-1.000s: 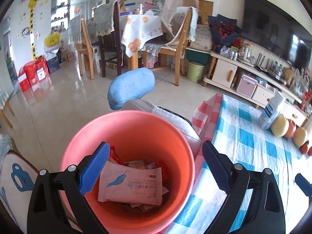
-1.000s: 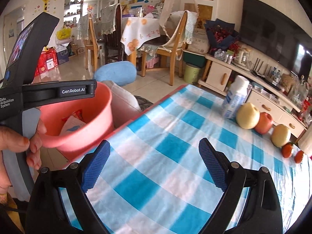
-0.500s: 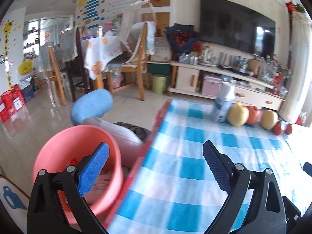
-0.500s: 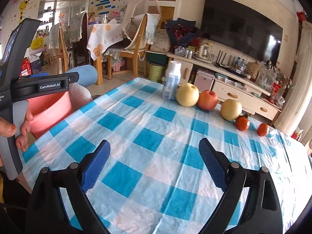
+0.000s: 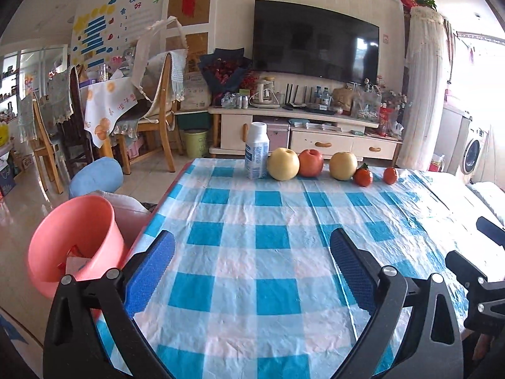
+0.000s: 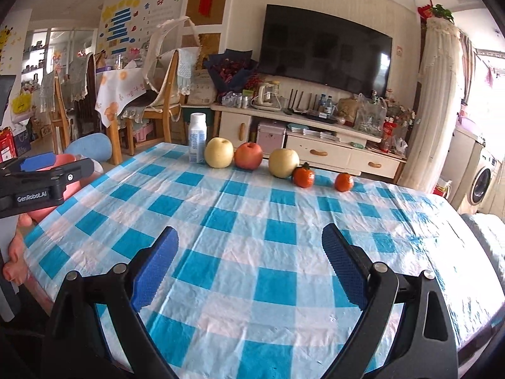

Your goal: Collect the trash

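With both the left hand-held gripper (image 5: 251,270) and right hand-held gripper (image 6: 249,263) spread wide and empty, scan the tabletop (image 5: 268,221) before returning to the pink bin (image 5: 75,237): only the white bottle (image 5: 257,151) looks like possible trash.

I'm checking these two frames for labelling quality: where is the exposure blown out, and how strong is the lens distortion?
Left wrist view: the window side at the far right is washed out, bleaching the blue-and-white checked tablecloth there; dark corners and bowed walls show strong fisheye distortion. Right wrist view: the same right-edge glare, faint reflections on the black wall-mounted television, and the row of fruit stays sharp.
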The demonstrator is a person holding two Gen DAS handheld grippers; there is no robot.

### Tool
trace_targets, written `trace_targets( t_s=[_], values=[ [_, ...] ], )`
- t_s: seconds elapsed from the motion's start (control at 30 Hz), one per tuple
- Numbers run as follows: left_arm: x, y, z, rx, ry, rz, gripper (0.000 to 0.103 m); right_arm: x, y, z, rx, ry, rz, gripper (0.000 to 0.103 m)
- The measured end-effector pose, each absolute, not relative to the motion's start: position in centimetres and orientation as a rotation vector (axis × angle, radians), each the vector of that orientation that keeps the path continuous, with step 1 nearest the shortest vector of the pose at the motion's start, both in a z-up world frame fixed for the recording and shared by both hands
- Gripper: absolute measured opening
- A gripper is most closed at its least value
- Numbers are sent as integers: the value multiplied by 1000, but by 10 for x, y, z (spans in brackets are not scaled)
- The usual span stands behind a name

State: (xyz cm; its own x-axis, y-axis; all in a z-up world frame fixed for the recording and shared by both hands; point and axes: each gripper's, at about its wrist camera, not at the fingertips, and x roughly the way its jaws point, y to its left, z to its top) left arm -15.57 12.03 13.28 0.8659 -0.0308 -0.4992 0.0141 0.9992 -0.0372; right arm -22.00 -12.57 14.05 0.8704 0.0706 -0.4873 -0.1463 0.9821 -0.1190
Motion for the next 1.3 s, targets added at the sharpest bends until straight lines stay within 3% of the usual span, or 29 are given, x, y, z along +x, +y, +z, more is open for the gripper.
trace_targets(
  t_s=[0.5, 1.3],
  values=[
    [-217, 90, 145, -27, 501, -62, 98, -275, -173, 148, -85, 417, -2, 96],
    [-224, 75, 142, 33, 504, -58, 98, -276, -175, 142, -77, 387, 2, 99]
  ],
)
